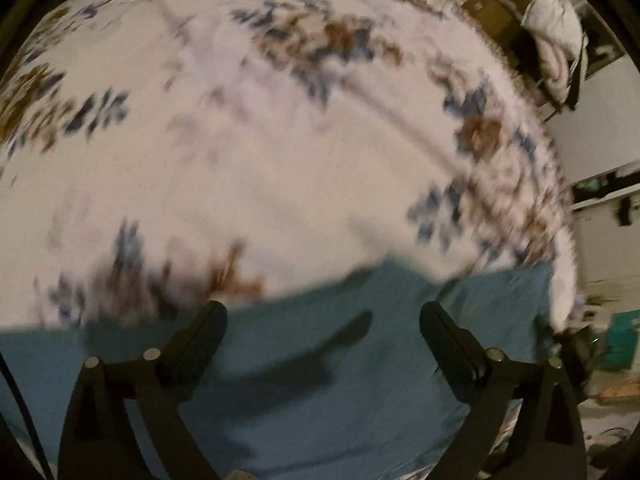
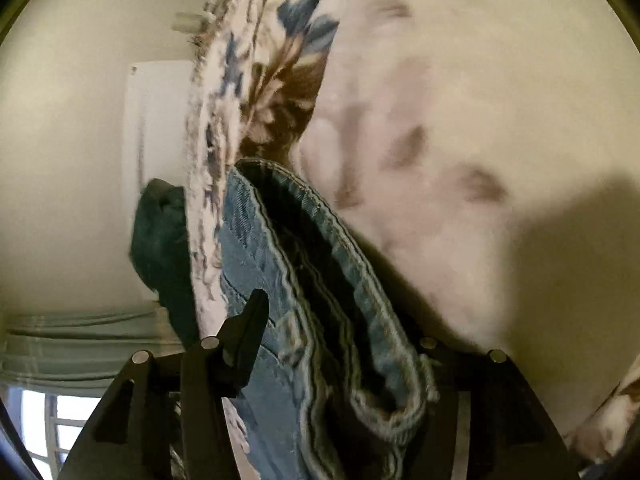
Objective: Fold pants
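Observation:
The blue denim pants [image 1: 320,380] lie on a white bedspread [image 1: 240,160] printed with blue and brown flowers. My left gripper [image 1: 323,312] hangs above them, pointing steeply down, jaws wide open with nothing between the fingers; this view is blurred. In the right wrist view a thick stitched edge of the pants [image 2: 304,280] runs up between the fingers of my right gripper [image 2: 332,320]. The left fingertip [image 2: 256,312] stands against the denim, and the fabric covers the right finger. The cloth bulges loosely there and does not look pinched.
The bed's edge [image 1: 560,240] curves down the right of the left wrist view, with a wall and clutter beyond. A pile of pale bedding [image 1: 556,24] sits at the top right. A dark teal cloth [image 2: 160,240] hangs past the bedspread's edge [image 2: 204,200]; a window [image 2: 60,420] is at lower left.

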A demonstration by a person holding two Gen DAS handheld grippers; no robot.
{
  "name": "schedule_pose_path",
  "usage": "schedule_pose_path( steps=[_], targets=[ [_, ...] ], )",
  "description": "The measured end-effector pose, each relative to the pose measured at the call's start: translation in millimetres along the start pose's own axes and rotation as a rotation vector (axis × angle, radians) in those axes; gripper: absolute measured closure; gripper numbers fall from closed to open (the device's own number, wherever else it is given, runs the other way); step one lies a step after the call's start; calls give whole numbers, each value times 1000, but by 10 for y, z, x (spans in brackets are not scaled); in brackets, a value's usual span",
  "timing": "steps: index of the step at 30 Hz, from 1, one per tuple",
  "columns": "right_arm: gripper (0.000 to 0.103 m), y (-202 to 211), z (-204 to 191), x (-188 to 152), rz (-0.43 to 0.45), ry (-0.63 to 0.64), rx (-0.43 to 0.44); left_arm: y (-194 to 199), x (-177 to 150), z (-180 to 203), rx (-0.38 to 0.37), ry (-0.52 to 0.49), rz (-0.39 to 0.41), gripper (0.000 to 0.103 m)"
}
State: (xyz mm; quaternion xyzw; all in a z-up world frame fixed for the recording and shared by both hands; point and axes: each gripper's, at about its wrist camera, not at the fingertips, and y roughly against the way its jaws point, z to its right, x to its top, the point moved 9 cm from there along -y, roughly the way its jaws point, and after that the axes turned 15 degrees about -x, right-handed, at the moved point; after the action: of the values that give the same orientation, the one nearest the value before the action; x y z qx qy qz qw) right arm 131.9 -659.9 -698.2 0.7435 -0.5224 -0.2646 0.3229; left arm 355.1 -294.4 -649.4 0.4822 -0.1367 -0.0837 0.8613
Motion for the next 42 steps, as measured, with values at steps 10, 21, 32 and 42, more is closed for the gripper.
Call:
schedule_pose_path(
  steps=[10,21,32,42],
  targets=[
    [78,585,-1099,-530,192,312,-241,341,-1267,-861,131,244,35,4],
    [78,-104,-3128,-3139,207,941,-313,1646,-2012,-1768,128,415,173,4],
    [77,-2140,-2462,-5194,129,1459,-588,2305,-2781,-2863,194,603,274,4],
    [36,-2209,-2478,-5717,-57,1580,-599,2447,-2582,-2983,157,573,307,4]
  ],
)
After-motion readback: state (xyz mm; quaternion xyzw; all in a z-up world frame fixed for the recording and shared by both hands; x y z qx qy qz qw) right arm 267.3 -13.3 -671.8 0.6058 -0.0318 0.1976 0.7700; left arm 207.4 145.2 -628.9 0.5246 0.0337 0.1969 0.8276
